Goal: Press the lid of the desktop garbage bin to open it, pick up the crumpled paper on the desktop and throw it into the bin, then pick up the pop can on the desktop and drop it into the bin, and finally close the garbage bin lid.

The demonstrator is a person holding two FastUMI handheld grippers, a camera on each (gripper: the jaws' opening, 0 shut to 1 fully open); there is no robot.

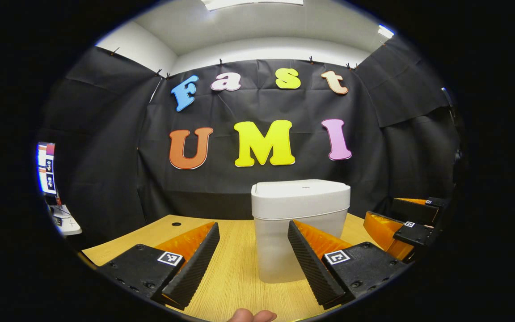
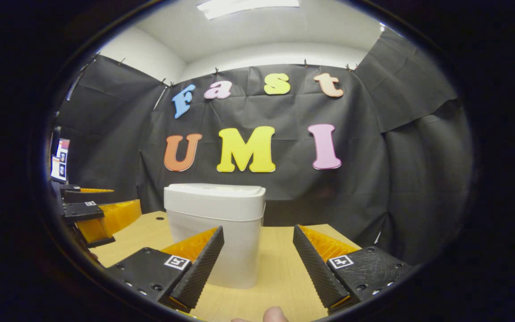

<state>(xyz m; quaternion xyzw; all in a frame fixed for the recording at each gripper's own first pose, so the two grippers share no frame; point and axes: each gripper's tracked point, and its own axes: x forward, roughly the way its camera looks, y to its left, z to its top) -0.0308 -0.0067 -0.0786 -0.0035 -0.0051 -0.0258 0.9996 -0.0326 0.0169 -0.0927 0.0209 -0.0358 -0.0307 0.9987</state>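
Observation:
The white desktop garbage bin (image 1: pixel 300 232) stands upright on the wooden table (image 1: pixel 235 277), its lid (image 1: pixel 301 191) down flat. My left gripper (image 1: pixel 253 226) hovers low over the table just short of the bin, open, with nothing between its fingers. Farther right is my right gripper (image 1: pixel 387 217). In the right gripper view the bin (image 2: pixel 215 237) stands ahead and slightly left, lid (image 2: pixel 215 193) shut. My right gripper (image 2: pixel 258 228) is open and holds nothing, its left finger overlapping the bin's front. The left gripper (image 2: pixel 125 197) shows beside the bin at the left.
A monitor (image 1: pixel 46 167) glows on a side stand at the far left. A small round hole (image 1: pixel 176 223) sits in the table's back left corner. A person's fingertip (image 1: pixel 253 315) shows at the bottom edge. Black cloth walls close the table on three sides.

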